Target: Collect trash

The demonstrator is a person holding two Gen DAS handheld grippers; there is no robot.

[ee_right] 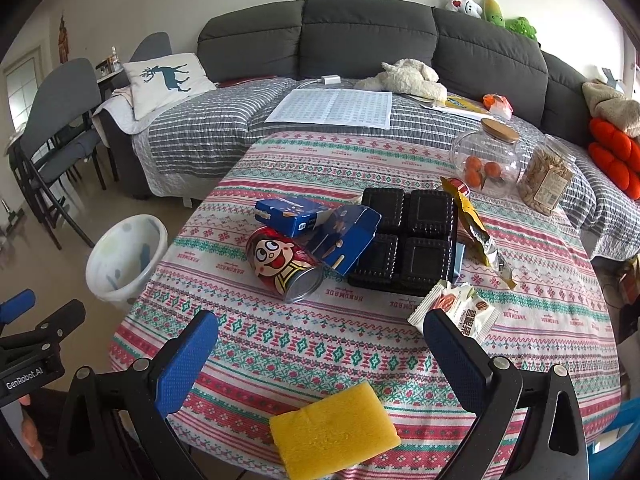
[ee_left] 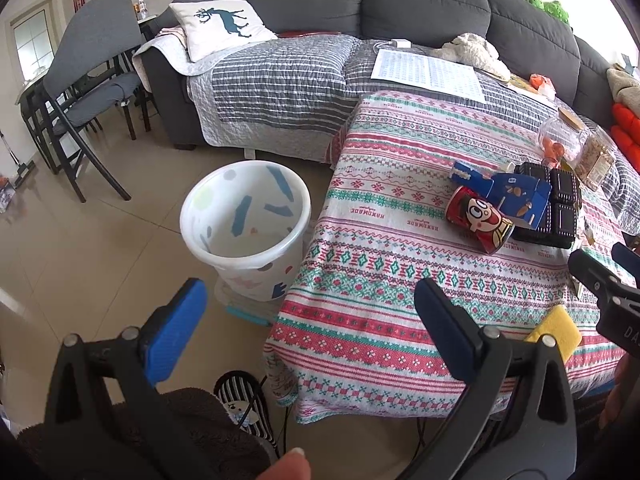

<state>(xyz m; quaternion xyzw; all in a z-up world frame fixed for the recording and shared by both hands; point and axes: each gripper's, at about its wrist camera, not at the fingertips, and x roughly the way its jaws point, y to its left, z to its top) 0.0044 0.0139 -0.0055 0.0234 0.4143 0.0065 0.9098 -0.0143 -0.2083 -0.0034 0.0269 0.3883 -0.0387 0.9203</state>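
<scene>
Trash sits mid-tabletop: a red cartoon can (ee_right: pixel 285 265) on its side, touching a torn blue box (ee_right: pixel 320 227) and a black plastic tray (ee_right: pixel 416 236). A white bin (ee_left: pixel 246 229) stands on the floor off the table's left edge. A yellow sponge (ee_right: pixel 334 428) lies at the near edge. The left gripper (ee_left: pixel 310 320) and right gripper (ee_right: pixel 320 344) both gape wide, holding nothing.

One can (ee_right: pixel 286 266), two blue boxes (ee_right: pixel 296 216), perhaps two wrappers (ee_right: pixel 456 312), one bin (ee_right: pixel 124 256).
</scene>
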